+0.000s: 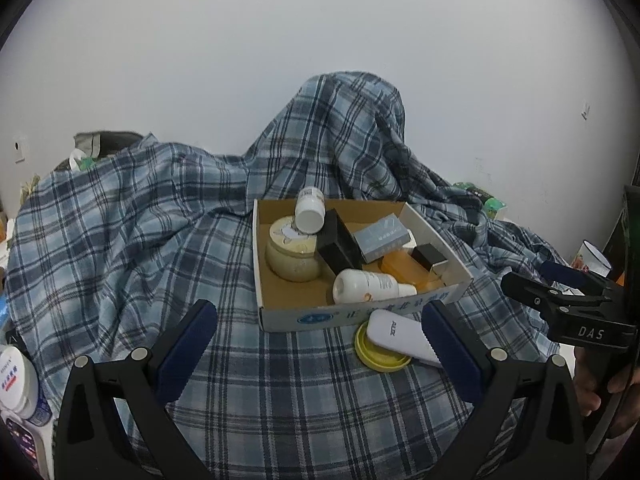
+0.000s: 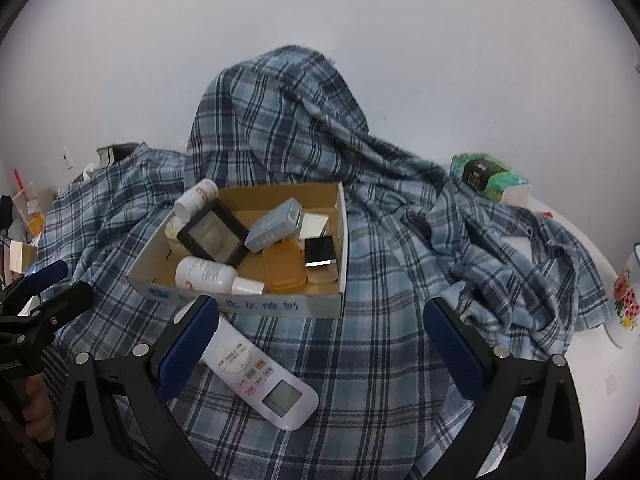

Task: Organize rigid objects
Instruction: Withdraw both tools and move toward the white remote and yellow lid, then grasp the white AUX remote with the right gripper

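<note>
A cardboard box [image 1: 280, 316] [image 2: 248, 306] sits on a blue plaid cloth and holds several items: a cream jar [image 1: 294, 256], white bottles [image 1: 372, 286] [image 2: 208, 274], a black frame [image 2: 212, 236], a grey carton [image 1: 384, 238] [image 2: 276, 224], an orange case [image 2: 284, 268] and a small black box [image 1: 430, 258]. Just in front of the box a white remote [image 1: 400, 338] [image 2: 260, 376] rests on a yellow lid [image 1: 380, 354]. My left gripper [image 1: 320, 348] is open, the remote lying by its right finger. My right gripper [image 2: 320, 344] is open with the remote beside its left finger.
The plaid cloth [image 1: 140, 240] rises in a tall hump against the white wall behind the box. White containers [image 1: 16, 380] stand at the far left. A green packet [image 2: 486, 178] and a flowered cup [image 2: 626, 300] sit on the white table at the right.
</note>
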Available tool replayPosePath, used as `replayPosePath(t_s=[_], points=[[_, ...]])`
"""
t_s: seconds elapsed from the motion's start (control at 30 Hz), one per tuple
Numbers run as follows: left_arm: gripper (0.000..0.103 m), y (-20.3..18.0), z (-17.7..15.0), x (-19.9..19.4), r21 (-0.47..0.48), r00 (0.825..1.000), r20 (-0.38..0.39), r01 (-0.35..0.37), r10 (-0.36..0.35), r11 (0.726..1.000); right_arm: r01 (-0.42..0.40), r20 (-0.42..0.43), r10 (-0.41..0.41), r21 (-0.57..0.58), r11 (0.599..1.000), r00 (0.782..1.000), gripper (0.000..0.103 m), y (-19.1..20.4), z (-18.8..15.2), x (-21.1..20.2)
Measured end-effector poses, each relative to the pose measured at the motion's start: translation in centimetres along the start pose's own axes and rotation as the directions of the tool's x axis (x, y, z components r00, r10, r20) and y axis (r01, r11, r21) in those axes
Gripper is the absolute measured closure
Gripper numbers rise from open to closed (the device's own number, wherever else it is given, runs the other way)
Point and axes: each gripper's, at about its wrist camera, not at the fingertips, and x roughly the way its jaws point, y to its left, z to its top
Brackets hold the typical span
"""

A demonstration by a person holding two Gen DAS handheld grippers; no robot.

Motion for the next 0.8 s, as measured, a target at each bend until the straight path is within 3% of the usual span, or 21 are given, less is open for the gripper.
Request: replayPosePath(t_s=[0.13, 0.23, 0.37, 0.43, 0.6, 0.8], points=[[0.000, 0.1, -0.6, 0.7, -0.007, 1.000, -0.016, 0.021, -0.021, 1.000, -0.016, -0.048, 0.016, -0.016, 1.000, 0.999, 0.001, 0.3, -0.5, 1.3], [0.000, 0.4, -0.7, 1.3, -0.018, 0.999, -0.037, 0.034, -0.035, 0.999, -0.074, -0.113, 0.070, -0.025, 0.997, 0.991, 0.001, 0.7, -0.9, 2.7], [0.000, 0.6, -0.8, 1.7, -0.030, 0.998, -0.051, 0.033, -0.035, 0.999, -0.148, -0.189, 0.135, -0.055, 0.988, 0.973, 0.004, 1.8, -1.3, 4.0], [0.000, 0.7, -0.9, 1.7, -0.035, 0.998, -0.051, 0.032, -0.034, 0.999, -0.175, -0.220, 0.152, -0.090, 0.980, 0.964, 0.011, 2.6, -1.5, 4.6], [0.000, 0.9, -0.9, 1.6, -0.048, 0.998, -0.046, 0.033, -0.035, 0.998, -0.204, -0.274, 0.147, -0.194, 0.959, 0.950, 0.017, 4.5, -1.9, 5.9], [0.000, 1.0, -0.9, 1.6, -0.054, 0.998, -0.046, 0.042, -0.045, 0.998, -0.259, -0.367, 0.175, -0.191, 0.947, 0.913, 0.021, 5.0, -2.7, 7.8]])
